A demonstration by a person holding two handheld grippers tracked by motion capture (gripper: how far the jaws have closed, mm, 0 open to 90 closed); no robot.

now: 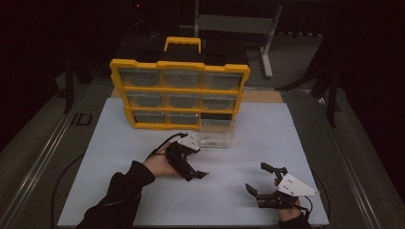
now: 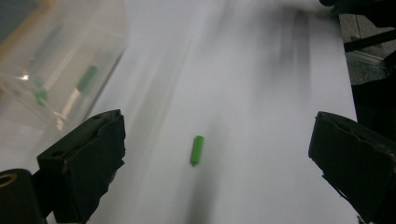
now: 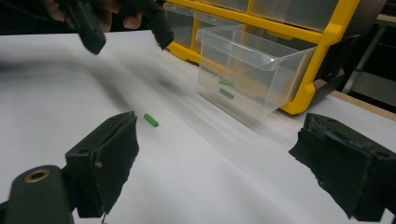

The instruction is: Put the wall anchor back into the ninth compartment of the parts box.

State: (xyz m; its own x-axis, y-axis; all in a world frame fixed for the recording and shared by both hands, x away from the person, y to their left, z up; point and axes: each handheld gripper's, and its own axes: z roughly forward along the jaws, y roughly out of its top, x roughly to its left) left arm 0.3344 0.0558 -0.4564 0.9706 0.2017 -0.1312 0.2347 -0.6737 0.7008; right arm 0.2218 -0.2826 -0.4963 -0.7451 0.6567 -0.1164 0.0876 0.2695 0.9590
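Left tool [image 2: 212,154] spread wide over one green peg [image 2: 197,150] lying loose on the tabletop [image 1: 143,138] near the clear drawer [image 3: 250,70], right tool [image 3: 212,158] also spread and empty; two pegs already in, this one left.

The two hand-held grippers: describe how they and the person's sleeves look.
Both are black, with two chunky jaws. The left hand-held gripper and the right hand-held gripper each carry a grey three-cornered plate on top and trail a thin black cable. In the gripper views the jaw pads are matt black with rough, chipped edges, and a brass-coloured ring sits at the lower left. The person's sleeves are dark.
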